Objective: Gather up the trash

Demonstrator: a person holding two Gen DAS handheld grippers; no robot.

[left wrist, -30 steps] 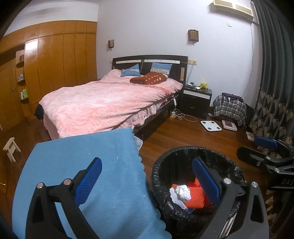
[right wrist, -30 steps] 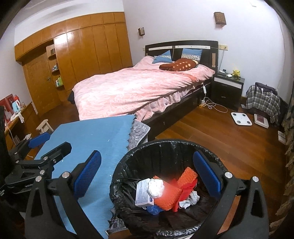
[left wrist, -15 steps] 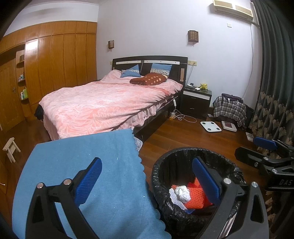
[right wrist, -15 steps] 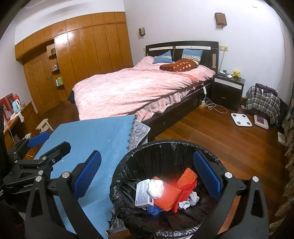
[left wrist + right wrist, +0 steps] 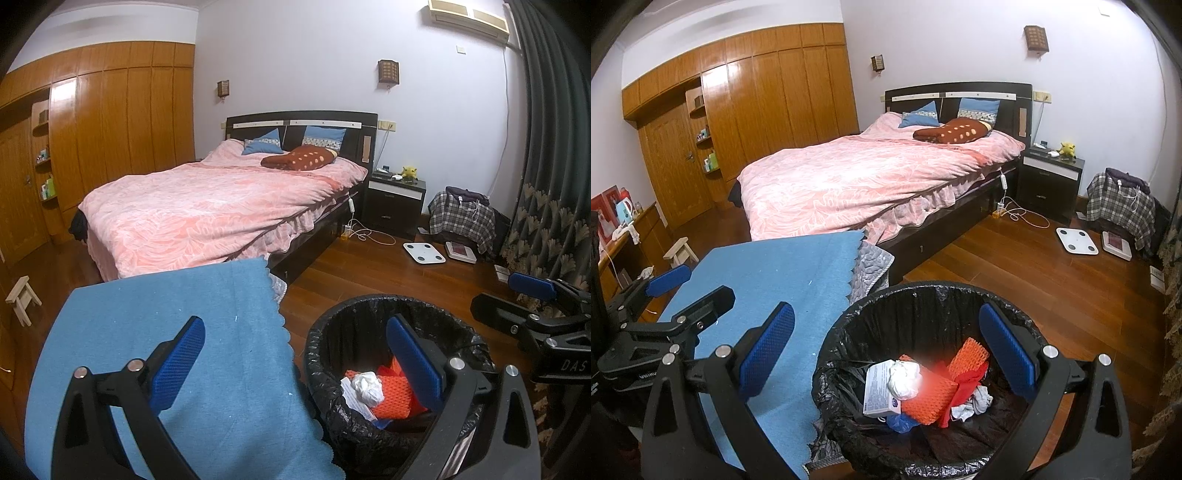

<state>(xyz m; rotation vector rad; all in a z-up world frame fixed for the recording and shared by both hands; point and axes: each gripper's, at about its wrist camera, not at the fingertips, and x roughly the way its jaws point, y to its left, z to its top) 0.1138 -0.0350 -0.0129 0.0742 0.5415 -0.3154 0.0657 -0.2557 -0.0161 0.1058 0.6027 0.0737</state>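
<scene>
A bin with a black liner [image 5: 849, 373] [image 5: 332, 350] stands on the wooden floor beside a table under a blue cloth [image 5: 177, 325] [image 5: 783, 280]. Inside lie an orange foam net [image 5: 931, 398] [image 5: 395, 395], a crumpled white tissue [image 5: 905, 376] [image 5: 365, 384], a white printed box [image 5: 879, 391] and a red scrap [image 5: 967, 384]. My left gripper [image 5: 295, 365] hangs open over the cloth's edge and the bin's rim, holding nothing. My right gripper [image 5: 886, 362] is open above the bin's left rim, also empty. Each gripper shows in the other's view, the left one [image 5: 665, 306] and the right one [image 5: 532, 299].
A bed with a pink cover [image 5: 221, 206] fills the middle of the room. Behind it stand a dark nightstand [image 5: 395, 199], a plaid-covered heap [image 5: 461, 218] and two scales [image 5: 424, 253] on the floor. A small wooden stool [image 5: 22, 299] is at left, curtains [image 5: 554, 184] at right.
Both grippers have held almost still and stayed open. The views shifted only slightly, and the trash in the bin lies as before.
</scene>
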